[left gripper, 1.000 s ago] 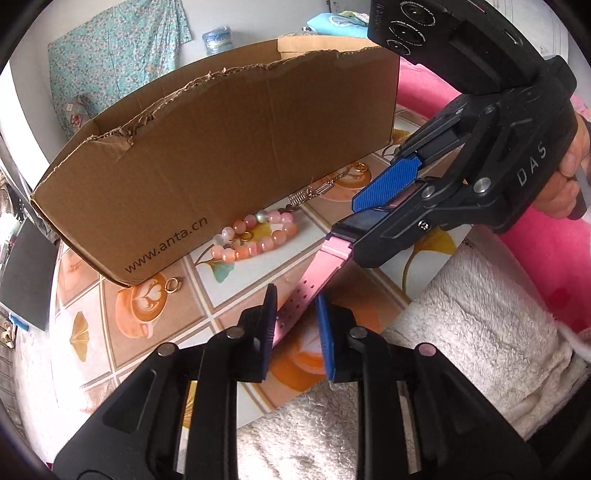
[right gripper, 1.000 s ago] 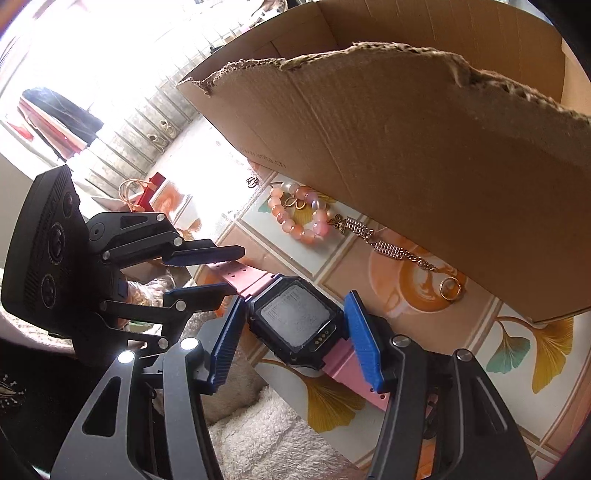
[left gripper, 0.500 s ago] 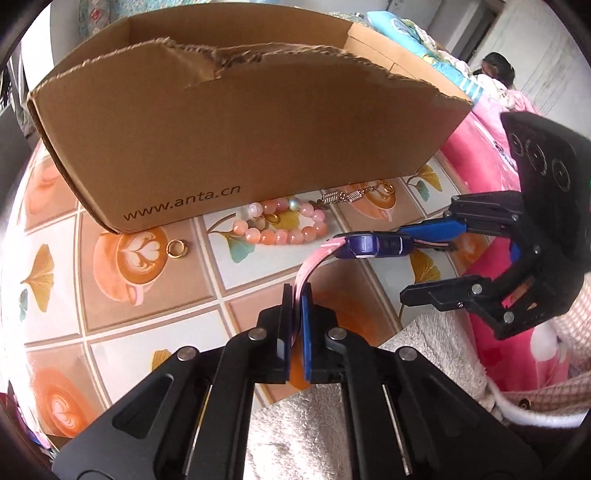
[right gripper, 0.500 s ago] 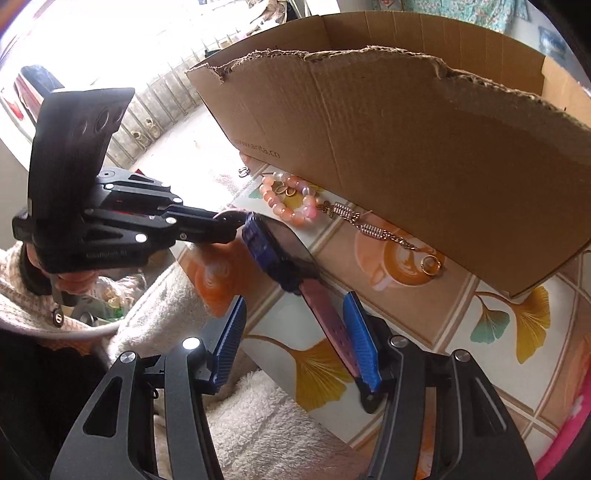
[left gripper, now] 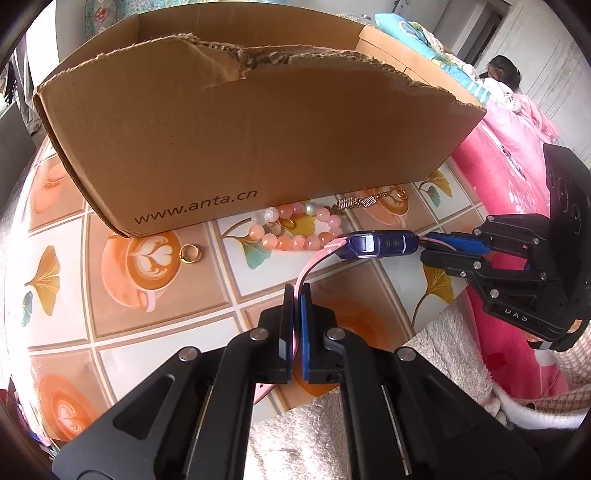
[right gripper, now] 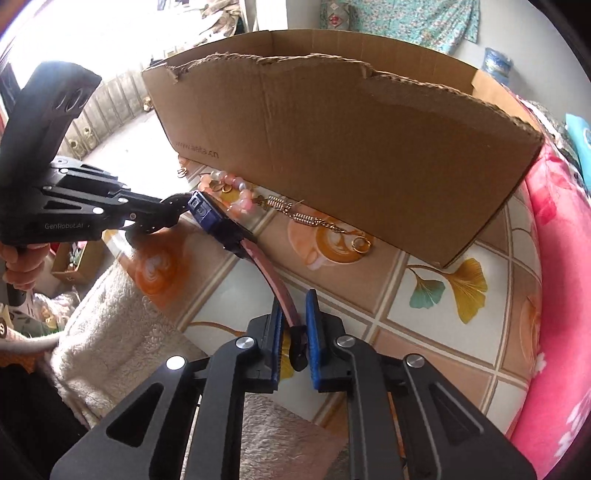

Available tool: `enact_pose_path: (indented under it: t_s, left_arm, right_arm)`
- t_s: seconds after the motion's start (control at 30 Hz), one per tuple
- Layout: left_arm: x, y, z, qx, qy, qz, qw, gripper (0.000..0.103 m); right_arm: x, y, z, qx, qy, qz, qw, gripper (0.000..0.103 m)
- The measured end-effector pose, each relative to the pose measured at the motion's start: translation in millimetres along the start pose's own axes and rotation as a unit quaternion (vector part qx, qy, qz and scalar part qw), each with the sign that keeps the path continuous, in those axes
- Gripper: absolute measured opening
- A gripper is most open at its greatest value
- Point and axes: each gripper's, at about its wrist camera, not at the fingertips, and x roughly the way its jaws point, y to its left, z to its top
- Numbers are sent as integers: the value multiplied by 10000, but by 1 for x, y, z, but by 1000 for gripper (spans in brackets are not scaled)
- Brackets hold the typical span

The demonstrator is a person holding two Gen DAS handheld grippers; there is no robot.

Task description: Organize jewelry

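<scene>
One watch (left gripper: 376,245) with a dark blue case and pink straps hangs in the air above the worktop (left gripper: 155,314), stretched between the two grippers. The left hand-held gripper (left gripper: 295,295) is clenched on the end of one pink strap. The right hand-held gripper (right gripper: 293,325) has just been closing its jaws, and its blue pads now pinch the buckle end of the other strap; from the left wrist view the same gripper (left gripper: 424,245) reaches in from the right edge, gripping the strap right beside the watch case.

Behind the watch, at the foot of one cardboard box (left gripper: 258,140), lies one bracelet of pink beads (left gripper: 295,230), with one gold chain (right gripper: 306,218) running off it along the box wall. Three gold rings can be counted: one (left gripper: 190,254) on a coffee-cup print near the box corner, one small ring (left gripper: 287,223) inside the bead loop, and one (right gripper: 360,244) at the far end of the chain.

A cloth printed with coffee cups and ginkgo leaves in a tile pattern covers the worktop. One fluffy white towel (left gripper: 306,439) lies at its near edge, and pink bedding (right gripper: 554,295) lies to the right. A floral cloth (right gripper: 402,22) hangs behind the box.
</scene>
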Motion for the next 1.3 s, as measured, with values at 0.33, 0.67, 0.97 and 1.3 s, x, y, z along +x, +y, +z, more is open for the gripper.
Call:
enact_pose_path:
  t_s: [0.33,0.67,0.97,1.3]
  left_arm:
    - [-1,-22,-1,514,22,848,9951,2]
    - [1,-34,0,638,40,1240,9902,2]
    - [1,-33,2,614,26,1243,9903,2]
    - [0,-34,4,623,20,1266,9900,2]
  right_arm:
    - [1,3,-7,677,-130,-9,9976,7]
    - [11,3,-4,921,-83,21,9957,7]
    - [7,0,-7,999,-89,36,9950,7]
    - [6,1,-7,1008,-117,27,9948,7]
